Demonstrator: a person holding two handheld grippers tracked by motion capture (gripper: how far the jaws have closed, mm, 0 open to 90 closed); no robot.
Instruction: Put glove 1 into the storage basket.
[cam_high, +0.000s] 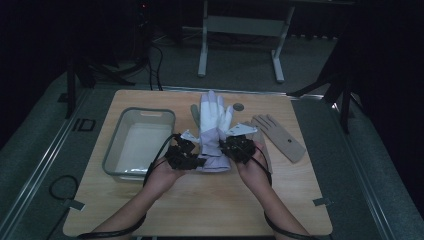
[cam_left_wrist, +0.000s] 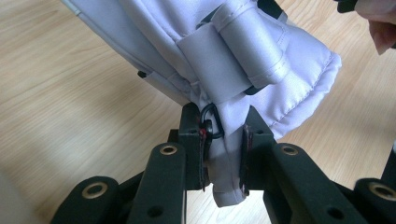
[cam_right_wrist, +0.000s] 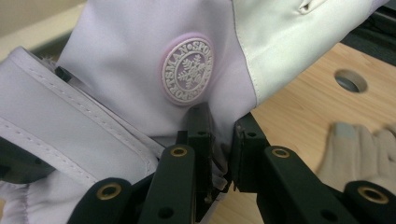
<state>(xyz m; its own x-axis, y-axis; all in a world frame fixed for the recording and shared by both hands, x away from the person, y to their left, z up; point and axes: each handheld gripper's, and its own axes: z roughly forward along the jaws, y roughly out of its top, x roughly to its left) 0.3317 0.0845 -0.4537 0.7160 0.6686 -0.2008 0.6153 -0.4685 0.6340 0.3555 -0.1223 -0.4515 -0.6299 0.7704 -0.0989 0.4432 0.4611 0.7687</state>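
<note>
Holding pale lilac ski glove (cam_high: 212, 131) by cuff end, both sides pinched, fingers pointing away over table (cam_high: 210, 200) centre. Left gripper (cam_high: 196, 159) clamped on cuff fabric beside small black ring (cam_left_wrist: 211, 122); right gripper (cam_high: 226, 149) clamped on fabric just below round snowflake badge (cam_right_wrist: 187, 71). Step, by judgement: lift-and-carry under way. Grey bin (cam_high: 140, 142) just left, likely target; next move calls for level sideways travel, both grips kept even. Tan glove (cam_high: 278, 136) lies right, apart.
</note>
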